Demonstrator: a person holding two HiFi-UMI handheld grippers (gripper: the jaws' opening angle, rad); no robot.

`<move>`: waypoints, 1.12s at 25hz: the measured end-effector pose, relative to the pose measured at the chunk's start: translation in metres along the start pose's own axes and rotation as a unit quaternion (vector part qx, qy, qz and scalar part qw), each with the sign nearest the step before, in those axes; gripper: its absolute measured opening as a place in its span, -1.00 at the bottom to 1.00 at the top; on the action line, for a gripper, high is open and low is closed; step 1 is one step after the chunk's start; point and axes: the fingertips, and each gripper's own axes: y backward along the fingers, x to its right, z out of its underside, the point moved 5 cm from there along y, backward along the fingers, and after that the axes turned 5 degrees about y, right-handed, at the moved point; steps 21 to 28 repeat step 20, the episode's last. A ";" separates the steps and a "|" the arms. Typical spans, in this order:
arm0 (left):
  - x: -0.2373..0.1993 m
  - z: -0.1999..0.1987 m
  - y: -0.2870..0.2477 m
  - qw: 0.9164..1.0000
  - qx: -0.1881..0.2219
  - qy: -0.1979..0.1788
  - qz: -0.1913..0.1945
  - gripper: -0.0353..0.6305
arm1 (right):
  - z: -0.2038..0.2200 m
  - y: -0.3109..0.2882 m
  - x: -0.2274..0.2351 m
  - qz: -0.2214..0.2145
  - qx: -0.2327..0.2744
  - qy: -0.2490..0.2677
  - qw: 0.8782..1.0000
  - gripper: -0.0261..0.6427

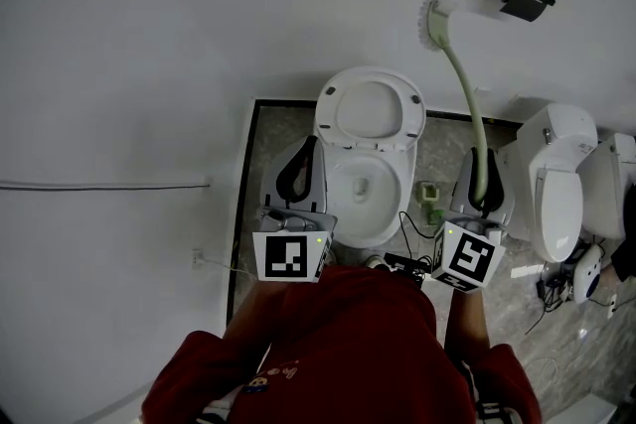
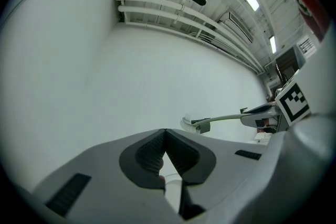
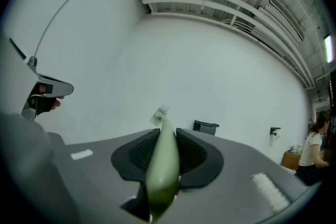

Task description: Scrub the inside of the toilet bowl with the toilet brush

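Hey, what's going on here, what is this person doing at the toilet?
A person in a red top stands over an open toilet with a gripper in each hand. The right gripper is clamped on the green handle of the toilet brush, whose bristle head points up toward the white wall, well clear of the bowl. The left gripper is shut and empty, beside the bowl's left edge. No scrubbing is under way.
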 end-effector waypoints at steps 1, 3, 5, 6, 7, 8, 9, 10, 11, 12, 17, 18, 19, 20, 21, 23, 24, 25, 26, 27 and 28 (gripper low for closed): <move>0.001 0.000 0.001 1.000 -0.002 0.002 0.000 -0.88 | 0.000 0.001 0.000 0.000 0.001 -0.001 1.000 -0.60; 0.002 0.001 0.002 1.000 -0.005 0.005 0.000 -0.88 | -0.001 0.002 -0.001 0.000 0.001 -0.005 1.000 -0.60; 0.002 0.000 0.002 1.000 -0.006 0.001 0.003 -0.88 | -0.002 0.002 -0.003 0.001 0.000 -0.005 1.000 -0.60; 0.001 0.000 0.003 1.000 -0.005 -0.002 0.004 -0.88 | -0.003 0.002 -0.004 0.000 -0.001 -0.004 1.000 -0.60; 0.001 0.000 0.003 1.000 -0.007 -0.002 0.005 -0.88 | -0.002 0.002 -0.005 -0.002 -0.002 -0.003 1.000 -0.60; 0.001 0.000 0.003 1.000 -0.009 0.000 0.004 -0.88 | -0.001 0.002 -0.005 -0.002 -0.003 -0.004 1.000 -0.60; 0.001 0.001 0.003 1.000 -0.008 0.002 0.004 -0.88 | -0.001 0.002 -0.005 -0.001 -0.003 -0.006 1.000 -0.60; 0.002 0.001 0.002 1.000 -0.007 0.004 0.003 -0.88 | -0.001 0.002 -0.005 -0.002 -0.004 -0.005 1.000 -0.60; 0.002 0.001 0.002 1.000 -0.006 0.006 0.002 -0.88 | -0.002 0.002 -0.005 -0.004 -0.004 -0.002 1.000 -0.60; 0.002 0.002 0.002 1.000 -0.008 0.006 0.001 -0.88 | -0.004 0.002 -0.004 -0.007 -0.004 0.001 1.000 -0.60; 0.006 -0.002 0.001 1.000 -0.008 0.004 0.003 -0.88 | -0.007 0.001 -0.003 -0.011 -0.006 0.004 1.000 -0.60; 0.007 -0.002 0.000 1.000 -0.009 0.006 0.003 -0.88 | -0.007 0.001 -0.002 -0.011 -0.007 0.004 1.000 -0.60; 0.008 -0.002 -0.001 1.000 -0.010 0.009 0.003 -0.88 | -0.008 0.000 -0.001 -0.011 -0.009 0.005 1.000 -0.60; 0.009 -0.002 -0.002 1.000 -0.011 0.011 0.003 -0.88 | -0.008 0.000 0.000 -0.011 -0.012 0.007 1.000 -0.60; 0.009 -0.002 -0.002 1.000 -0.011 0.011 0.003 -0.88 | -0.008 0.000 0.000 -0.011 -0.012 0.007 1.000 -0.60; 0.009 -0.002 -0.002 1.000 -0.011 0.011 0.003 -0.88 | -0.008 0.000 0.000 -0.011 -0.012 0.007 1.000 -0.60; 0.009 -0.002 -0.002 1.000 -0.011 0.011 0.003 -0.88 | -0.008 0.000 0.000 -0.011 -0.012 0.007 1.000 -0.60; 0.009 -0.002 -0.002 1.000 -0.011 0.011 0.003 -0.88 | -0.008 0.000 0.000 -0.011 -0.012 0.007 1.000 -0.60; 0.009 -0.002 -0.002 1.000 -0.011 0.011 0.003 -0.88 | -0.008 0.000 0.000 -0.011 -0.012 0.007 1.000 -0.60; 0.009 -0.002 -0.002 1.000 -0.011 0.011 0.003 -0.88 | -0.008 0.000 0.000 -0.011 -0.012 0.007 1.000 -0.60; 0.009 -0.002 -0.002 1.000 -0.011 0.011 0.003 -0.88 | -0.008 0.000 0.000 -0.011 -0.012 0.007 1.000 -0.60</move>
